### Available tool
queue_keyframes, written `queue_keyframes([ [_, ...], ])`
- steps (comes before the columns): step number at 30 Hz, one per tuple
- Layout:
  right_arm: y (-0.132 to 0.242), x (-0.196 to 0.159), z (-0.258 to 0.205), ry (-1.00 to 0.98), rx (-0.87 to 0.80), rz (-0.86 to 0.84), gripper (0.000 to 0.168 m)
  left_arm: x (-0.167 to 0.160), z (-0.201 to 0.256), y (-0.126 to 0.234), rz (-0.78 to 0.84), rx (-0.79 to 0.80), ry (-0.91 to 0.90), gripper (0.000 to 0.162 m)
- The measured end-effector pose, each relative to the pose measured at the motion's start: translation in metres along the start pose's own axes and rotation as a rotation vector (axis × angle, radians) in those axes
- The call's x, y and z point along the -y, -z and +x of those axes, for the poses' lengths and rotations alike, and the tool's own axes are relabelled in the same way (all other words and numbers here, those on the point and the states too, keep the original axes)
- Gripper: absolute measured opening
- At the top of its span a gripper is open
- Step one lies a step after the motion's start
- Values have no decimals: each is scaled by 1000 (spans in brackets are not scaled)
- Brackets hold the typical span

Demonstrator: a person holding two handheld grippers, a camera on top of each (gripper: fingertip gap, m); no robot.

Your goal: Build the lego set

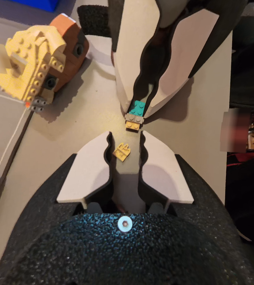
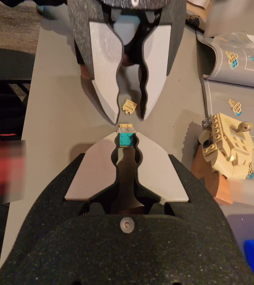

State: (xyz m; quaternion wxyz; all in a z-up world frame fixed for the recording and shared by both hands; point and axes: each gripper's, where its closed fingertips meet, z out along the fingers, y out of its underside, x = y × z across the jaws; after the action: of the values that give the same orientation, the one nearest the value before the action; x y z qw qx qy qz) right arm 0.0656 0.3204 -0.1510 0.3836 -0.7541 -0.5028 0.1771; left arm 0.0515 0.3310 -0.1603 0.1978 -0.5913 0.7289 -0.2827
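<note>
The right gripper (image 2: 126,138) was clamped on a teal brick (image 2: 125,139) with grey and tan plates at its far end. The left gripper (image 1: 126,134) faced it with fingers apart and empty, and a small tan piece (image 1: 122,151) lay on the grey table (image 1: 77,138) between them. The tan-and-brown model (image 2: 224,155) stood to the right, near an instruction booklet (image 2: 234,74)
</note>
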Motion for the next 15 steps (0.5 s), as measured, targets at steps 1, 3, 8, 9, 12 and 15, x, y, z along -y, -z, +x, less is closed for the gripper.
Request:
queue_keyframes([
  [1,0,0,0,-4,-1,-1,16,-2,-2,5,6,11,22,34],
  [3,1,0,1,-15,1,3,16,-8,-4,14,7,28,77,34],
  [8,-1,-1,2,-36,10,-7,16,-26,-5,17,-49,83,183,32],
  [9,-1,-2,2,-39,13,-16,16,-25,-4,16,-48,87,185,32],
  [12,-4,-5,1,-44,18,-47,16,-21,-2,11,-69,87,166,19],
  [15,-5,-5,-1,-39,24,-55,16,-14,0,6,-72,86,163,18],
])
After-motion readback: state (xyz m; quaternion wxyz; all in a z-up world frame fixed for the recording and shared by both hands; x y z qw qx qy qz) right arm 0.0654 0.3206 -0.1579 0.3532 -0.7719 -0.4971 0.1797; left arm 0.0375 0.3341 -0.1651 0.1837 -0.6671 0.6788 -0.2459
